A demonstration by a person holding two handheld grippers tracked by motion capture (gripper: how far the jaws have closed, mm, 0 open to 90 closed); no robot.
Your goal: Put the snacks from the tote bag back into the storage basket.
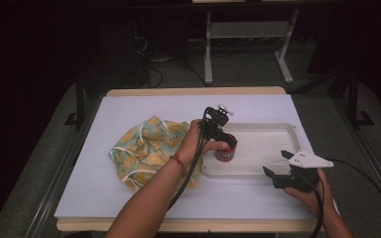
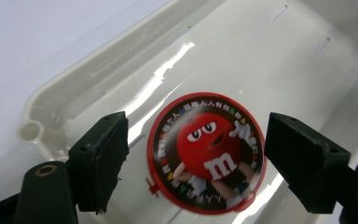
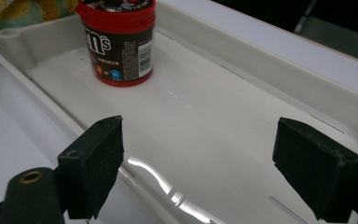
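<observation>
High view: the candy tub (image 1: 224,150) stands in the white tray (image 1: 273,130) at its 9 o'clock end. Left gripper view: left gripper (image 2: 193,154) spread wide astride the lid; lower straight, close evenly. Right gripper view: right gripper (image 3: 198,161) open, idle

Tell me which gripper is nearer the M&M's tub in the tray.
Left. The left gripper hangs right above the M&M's tub, jaws open on either side of its lid. The right gripper sits off at the white tray's near right edge, open, well clear of it.
</observation>
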